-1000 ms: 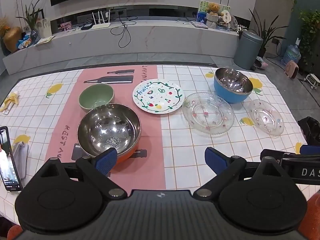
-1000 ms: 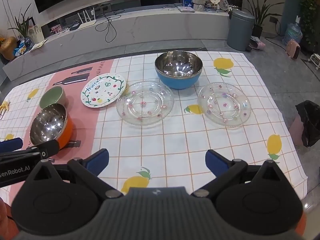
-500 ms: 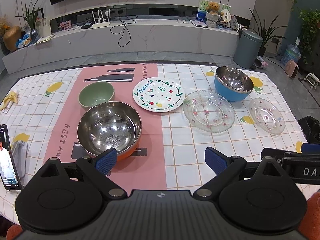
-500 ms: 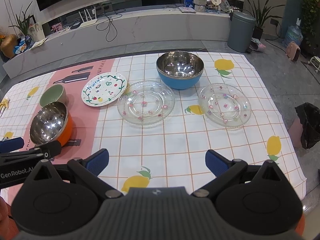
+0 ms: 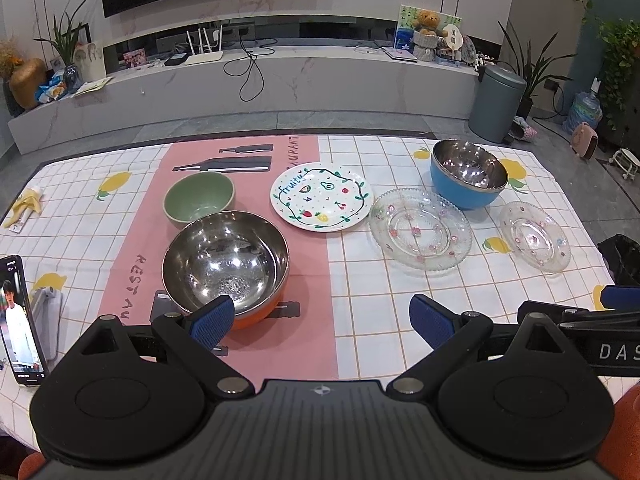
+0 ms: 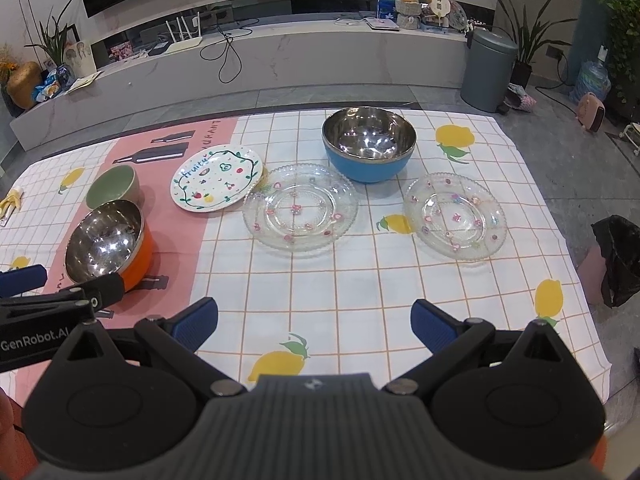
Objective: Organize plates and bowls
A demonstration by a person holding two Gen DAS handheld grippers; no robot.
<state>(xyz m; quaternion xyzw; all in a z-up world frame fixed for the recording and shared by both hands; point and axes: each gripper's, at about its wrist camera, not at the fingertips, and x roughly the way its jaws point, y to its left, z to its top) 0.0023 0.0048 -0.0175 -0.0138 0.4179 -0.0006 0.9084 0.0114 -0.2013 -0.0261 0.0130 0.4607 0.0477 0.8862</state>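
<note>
An orange steel-lined bowl sits near the table front, just beyond my open, empty left gripper. Behind it stand a green bowl and a white fruit-print plate. To the right lie a large glass plate, a blue steel-lined bowl and a smaller glass plate. My right gripper is open and empty above the front of the table; ahead of it are the large glass plate, the blue bowl and the smaller glass plate.
A phone stands on a holder at the table's left front. A yellow item lies at the far left. A black bag hangs off the right side. Each gripper shows at the edge of the other's view.
Both grippers have moved slightly forward and up over the table; the dishes have not moved. Both stay open.
</note>
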